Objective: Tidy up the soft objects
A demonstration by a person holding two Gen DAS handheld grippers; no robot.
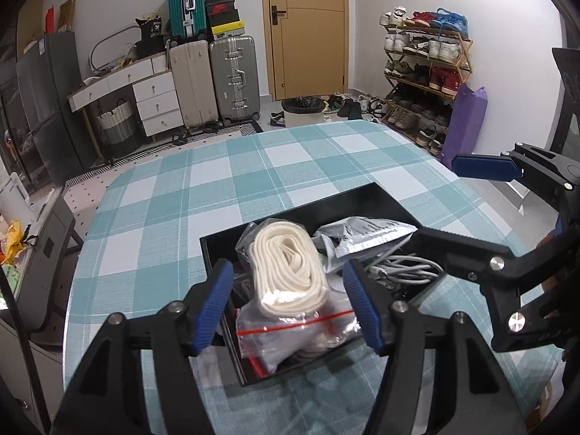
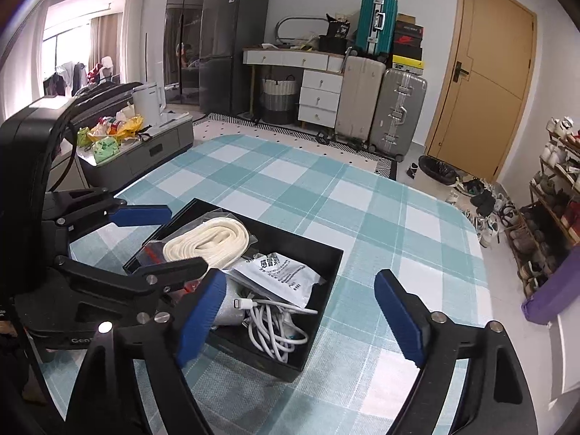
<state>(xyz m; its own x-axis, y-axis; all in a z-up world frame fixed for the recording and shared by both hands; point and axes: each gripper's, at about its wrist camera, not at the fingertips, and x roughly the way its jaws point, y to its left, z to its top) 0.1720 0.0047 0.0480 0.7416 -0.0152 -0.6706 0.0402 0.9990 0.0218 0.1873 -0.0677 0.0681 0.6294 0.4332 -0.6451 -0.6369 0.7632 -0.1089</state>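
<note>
Blue-padded fingers (image 1: 214,308) of the left tool (image 1: 288,306) stand spread on either side of a zip bag (image 1: 290,322) with a red seal line, which holds a coil of cream rope (image 1: 288,266). The pads do not press the plastic; the tool is released, straddling the bag as though lined up for a pinch or just let go, and I cannot tell which. The bag lies in the near-left part of a shallow black box (image 1: 395,199) that sits near the tabletop's (image 1: 253,166) near edge, toward its right side in the left wrist view. Its upper end leans over the box's left wall, so it seems loosely dropped rather than packed flat.

Beside the rope bag, in the right half of the box, lie a silvery printed sachet (image 2: 284,277) and a tangle of white charging cable (image 2: 275,326), its plug end lying just under the sachet's lower edge. All three soft things are gathered in the one container, which fits the job of tidying them together; the checked cloth around the box carries nothing else.

The right tool (image 2: 301,315) also stands spread wide and holds nothing. One finger hangs over the cable end of the box, the other over bare cloth outside the box's right wall. That straddle suggests it may steady or shift the box, though this is only my reading.
</note>
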